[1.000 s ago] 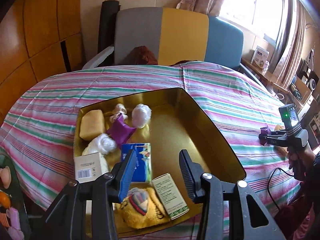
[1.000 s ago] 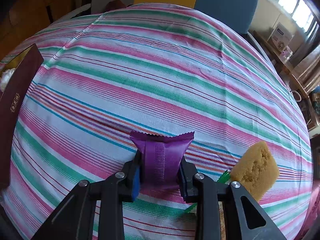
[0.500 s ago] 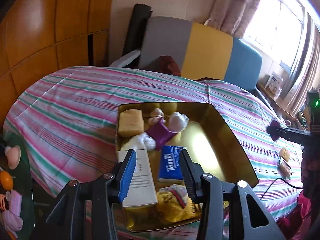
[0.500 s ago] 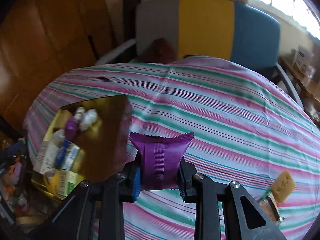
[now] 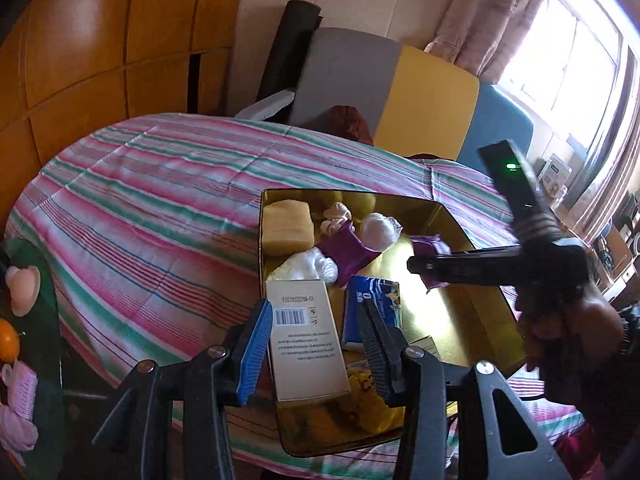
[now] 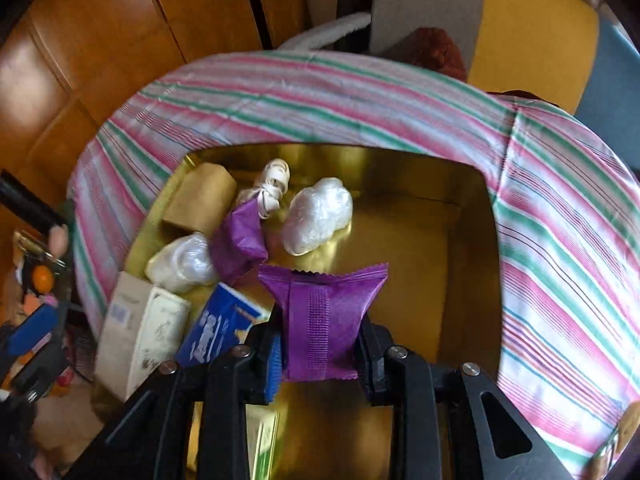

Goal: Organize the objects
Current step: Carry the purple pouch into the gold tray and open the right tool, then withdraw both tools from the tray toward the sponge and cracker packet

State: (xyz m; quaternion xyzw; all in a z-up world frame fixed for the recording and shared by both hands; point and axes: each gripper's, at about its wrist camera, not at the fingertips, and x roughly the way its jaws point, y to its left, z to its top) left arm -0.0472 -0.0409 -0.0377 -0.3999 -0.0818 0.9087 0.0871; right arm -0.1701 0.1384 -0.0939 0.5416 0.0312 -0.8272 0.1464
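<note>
My right gripper [image 6: 320, 344] is shut on a purple snack packet [image 6: 324, 312] and hangs over the bare floor of the gold tray [image 6: 420, 280]. In the left wrist view the right gripper [image 5: 428, 268], in a person's hand, holds that packet [image 5: 430, 246] above the tray [image 5: 440, 320]. The tray holds a second purple packet [image 6: 240, 244], a yellow sponge [image 6: 202, 202], two white plastic-wrapped bundles [image 6: 318, 216], a white box [image 5: 306, 344] and a blue tissue pack [image 5: 370, 308]. My left gripper [image 5: 316, 344] stands open above the tray's near end, gripping nothing.
The tray lies on a striped tablecloth [image 5: 160, 200]. A chair with a grey, yellow and blue back [image 5: 424, 104] stands behind the table, against wood panelling [image 5: 100, 40]. Small toys [image 5: 20, 288] lie low at the left. Another sponge [image 6: 626, 420] lies on the cloth at the right.
My right gripper has carried the purple packet from over the bare cloth to above the tray. My left gripper has drifted along the tray's near side, jaws unchanged.
</note>
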